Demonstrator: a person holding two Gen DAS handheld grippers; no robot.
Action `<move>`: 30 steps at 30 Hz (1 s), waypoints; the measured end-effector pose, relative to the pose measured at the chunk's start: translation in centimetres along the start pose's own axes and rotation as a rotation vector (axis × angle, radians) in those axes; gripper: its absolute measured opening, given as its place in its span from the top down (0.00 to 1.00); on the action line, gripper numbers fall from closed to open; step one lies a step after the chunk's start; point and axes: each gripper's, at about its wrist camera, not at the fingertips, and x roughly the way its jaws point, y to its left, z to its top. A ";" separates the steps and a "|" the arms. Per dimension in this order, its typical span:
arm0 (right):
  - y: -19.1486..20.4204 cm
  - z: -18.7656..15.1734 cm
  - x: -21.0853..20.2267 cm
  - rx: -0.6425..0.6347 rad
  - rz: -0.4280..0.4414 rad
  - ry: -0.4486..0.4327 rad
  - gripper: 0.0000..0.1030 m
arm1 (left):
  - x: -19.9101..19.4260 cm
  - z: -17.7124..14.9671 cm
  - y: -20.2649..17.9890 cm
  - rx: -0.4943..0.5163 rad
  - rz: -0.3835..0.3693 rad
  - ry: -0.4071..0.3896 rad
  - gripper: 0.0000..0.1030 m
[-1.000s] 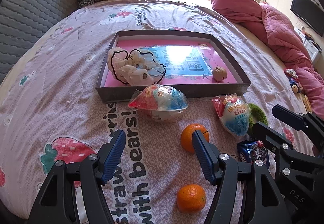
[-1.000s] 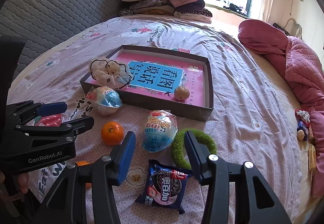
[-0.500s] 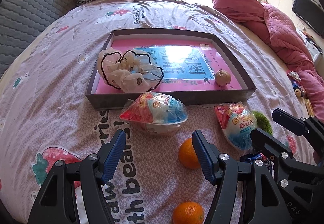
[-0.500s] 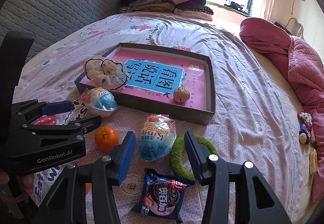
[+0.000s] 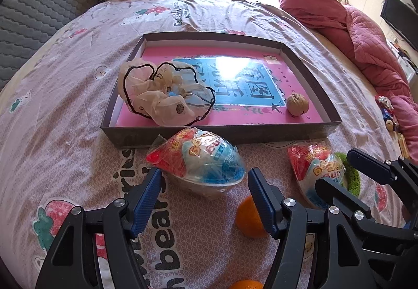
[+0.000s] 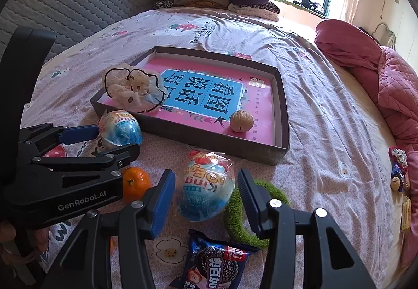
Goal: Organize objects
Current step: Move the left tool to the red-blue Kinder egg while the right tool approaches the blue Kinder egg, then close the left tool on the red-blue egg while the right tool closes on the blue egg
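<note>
both wrist cameras close above bed [image 5: 78, 111], angled steeply down past own jaws; views share shallow box [image 5: 235, 132] [image 6: 277, 153], wrapped eggs.

wrapped egg toys [image 6: 205, 187]: 2 | oranges [image 6: 136, 181]: 2 | walnut [image 6: 241, 120]: 1 | cookie packet [image 6: 218, 265]: 1 | green ring [image 6: 236, 215]: 1 | scrunchie [image 6: 133, 89]: 1 | tray [image 6: 283, 111]: 1

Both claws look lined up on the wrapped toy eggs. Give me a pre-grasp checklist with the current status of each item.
1. Left claw open: ok.
2. Right claw open: ok.
3. Left egg between the left claw's fingers, not gripped yet: ok.
4. Right egg between the right claw's fingers, not gripped yet: ok.
5. Green ring touching the right finger, may snag: not ok.
6. Box has bare floor between scrunchie and walnut: ok.
</note>
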 end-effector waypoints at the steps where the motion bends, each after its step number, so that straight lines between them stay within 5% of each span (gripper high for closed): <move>1: 0.1 0.0 0.1 -0.003 -0.002 0.002 0.52 | 0.1 0.0 0.0 0.000 0.002 0.001 0.32; 30: 0.8 1.0 4.4 -0.040 -0.065 0.089 0.49 | 2.5 -0.3 3.8 -0.059 0.105 0.063 0.29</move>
